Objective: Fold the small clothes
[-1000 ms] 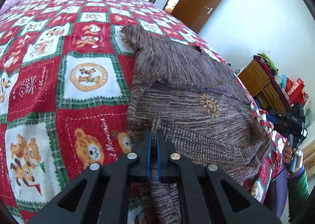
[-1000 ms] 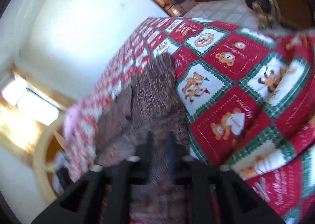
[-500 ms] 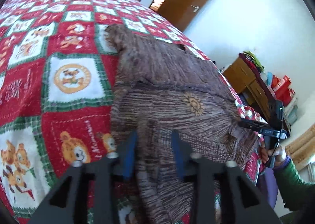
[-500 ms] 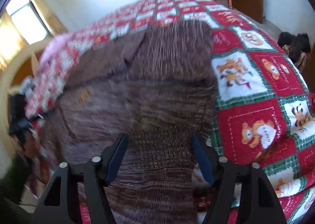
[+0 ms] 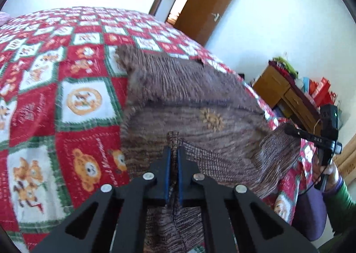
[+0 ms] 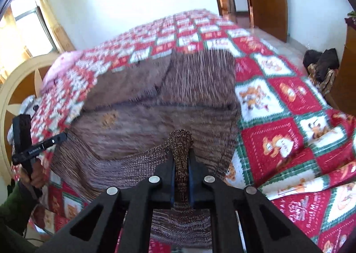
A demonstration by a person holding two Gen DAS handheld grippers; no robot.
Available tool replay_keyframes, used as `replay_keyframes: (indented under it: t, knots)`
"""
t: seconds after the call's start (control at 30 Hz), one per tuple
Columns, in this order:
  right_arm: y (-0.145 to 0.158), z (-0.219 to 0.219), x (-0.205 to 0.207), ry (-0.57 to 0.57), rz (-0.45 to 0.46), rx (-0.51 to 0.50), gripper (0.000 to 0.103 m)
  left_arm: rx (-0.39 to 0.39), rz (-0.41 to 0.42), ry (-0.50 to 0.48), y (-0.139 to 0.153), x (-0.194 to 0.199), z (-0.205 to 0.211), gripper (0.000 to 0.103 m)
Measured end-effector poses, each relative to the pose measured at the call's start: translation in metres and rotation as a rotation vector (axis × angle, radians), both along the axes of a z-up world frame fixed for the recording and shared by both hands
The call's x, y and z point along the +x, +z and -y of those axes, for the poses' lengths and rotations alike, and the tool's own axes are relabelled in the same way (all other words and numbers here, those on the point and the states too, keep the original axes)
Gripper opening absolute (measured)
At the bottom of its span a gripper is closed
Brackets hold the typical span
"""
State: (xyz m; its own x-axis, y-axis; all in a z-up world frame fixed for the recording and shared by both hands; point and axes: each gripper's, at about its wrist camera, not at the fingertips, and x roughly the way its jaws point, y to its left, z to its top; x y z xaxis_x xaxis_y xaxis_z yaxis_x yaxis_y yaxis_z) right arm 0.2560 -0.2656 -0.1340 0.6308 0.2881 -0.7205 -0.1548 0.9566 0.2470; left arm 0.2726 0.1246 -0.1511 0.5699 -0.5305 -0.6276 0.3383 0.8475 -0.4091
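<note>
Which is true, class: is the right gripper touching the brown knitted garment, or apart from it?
Touching. The right wrist view shows the right gripper shut on the brown knitted garment's hem, bunched between its fingers.

Two wrist fisheyes, close, angled down, sharing sweater (image 5: 178,101), bedspread (image 6: 278,101)

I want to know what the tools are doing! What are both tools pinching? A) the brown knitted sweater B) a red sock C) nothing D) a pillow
A: the left tool and right tool each have a fold of the brown knitted sweater squeezed between their closed fingers.
</note>
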Motion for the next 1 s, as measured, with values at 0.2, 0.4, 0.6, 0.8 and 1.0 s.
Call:
replay_keyframes:
  t: [0.2,0.4,0.6,0.8,1.0]
  knots:
    - [0.029,-0.005,-0.002,-0.007,0.079,0.003,0.009,-0.006,0.035,0.042,0.019,0.005,-0.006,0.005]
    - [0.018,-0.010,-0.003,-0.012,0.053,-0.038,0.009,0.072,-0.006,-0.027,0.000,0.006,0.007,0.005]
    - [0.007,-0.004,-0.002,-0.028,0.021,-0.018,0.009,0.111,-0.064,-0.008,-0.018,0.012,0.008,0.005]
    - [-0.002,-0.004,-0.001,-0.023,-0.001,-0.011,0.009,0.156,-0.025,0.006,-0.014,0.007,0.007,0.036]
    - [-0.007,0.002,-0.001,-0.041,-0.015,0.012,0.009,0.165,-0.026,-0.008,-0.018,0.007,0.012,0.062]
